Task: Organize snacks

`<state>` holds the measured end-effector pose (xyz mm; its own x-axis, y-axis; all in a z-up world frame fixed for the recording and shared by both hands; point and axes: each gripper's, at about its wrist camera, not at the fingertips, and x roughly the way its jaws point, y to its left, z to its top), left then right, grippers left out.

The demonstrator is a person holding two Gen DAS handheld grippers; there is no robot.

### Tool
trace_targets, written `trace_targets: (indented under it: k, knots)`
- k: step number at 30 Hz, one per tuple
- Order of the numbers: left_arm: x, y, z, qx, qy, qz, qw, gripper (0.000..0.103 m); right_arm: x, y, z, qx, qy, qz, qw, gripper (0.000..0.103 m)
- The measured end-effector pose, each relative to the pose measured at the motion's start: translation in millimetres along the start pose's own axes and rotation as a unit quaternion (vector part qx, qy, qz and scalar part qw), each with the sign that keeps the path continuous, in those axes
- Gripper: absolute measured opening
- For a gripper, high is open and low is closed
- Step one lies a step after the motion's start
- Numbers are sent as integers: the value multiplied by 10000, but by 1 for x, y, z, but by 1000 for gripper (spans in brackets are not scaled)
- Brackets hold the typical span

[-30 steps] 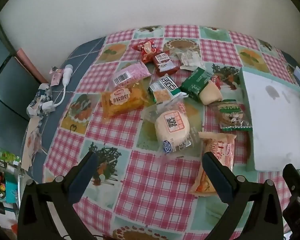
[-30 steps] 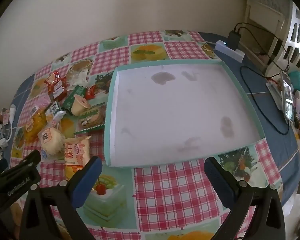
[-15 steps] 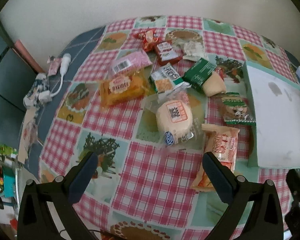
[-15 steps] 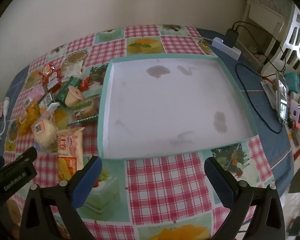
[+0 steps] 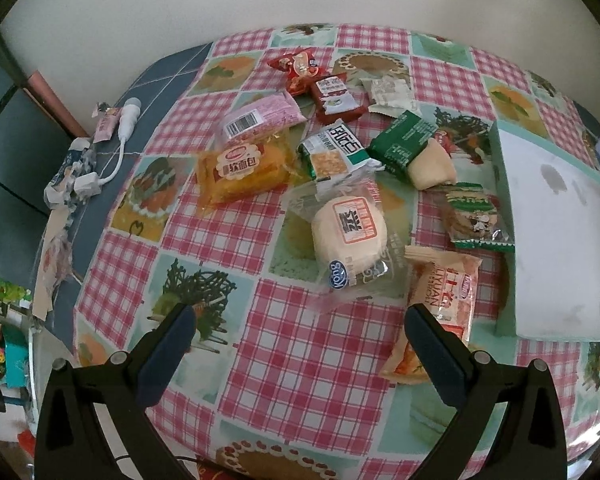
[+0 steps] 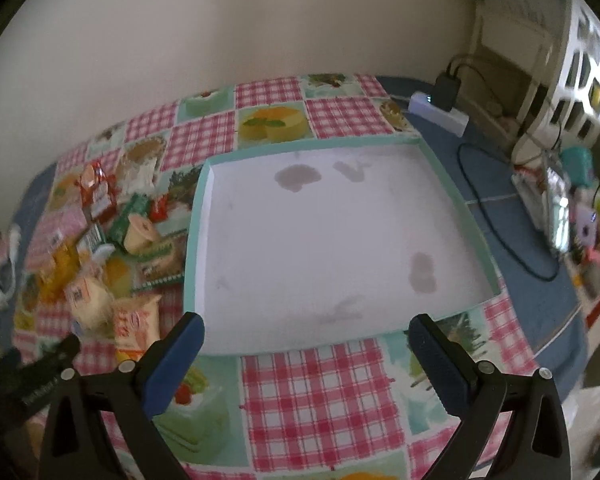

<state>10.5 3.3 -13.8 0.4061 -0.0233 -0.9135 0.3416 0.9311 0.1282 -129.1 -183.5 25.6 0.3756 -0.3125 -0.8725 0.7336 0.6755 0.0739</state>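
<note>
Left gripper [image 5: 298,322] held wide, empty, above bun packet [image 5: 349,231] — likely first pick. Right gripper [image 6: 306,330] wide, empty, at near edge of empty tray [image 6: 194,240]; snacks piled beside tray's left wall.

The left gripper [image 5: 300,332] was held wide open above the checked tablecloth [image 5: 300,360], gripping nothing. A round bun packet [image 5: 350,232] lay just ahead, an orange bread packet [image 5: 244,170] beyond it, and the tray [image 5: 504,248] alongside.
</note>
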Motion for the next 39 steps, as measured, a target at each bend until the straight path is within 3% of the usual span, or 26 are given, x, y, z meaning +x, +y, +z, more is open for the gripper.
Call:
trace_targets:
  k: [9, 18, 29, 39]
  knots:
    - [1, -3, 2, -26, 68, 116, 9999, 103, 21, -30, 4, 599, 243, 227, 9976, 103]
    - [2, -6, 2, 47, 131, 130, 9998, 103, 14, -27, 2, 520, 105, 496, 9974, 103]
    - [-6, -6, 2, 59, -9, -126, 9999, 103, 11, -28, -1, 477, 49, 201, 9986, 103]
    - [-7, 3, 9, -77, -1, -100, 9999, 103, -3, -12, -3, 170, -24, 329, 9993, 103]
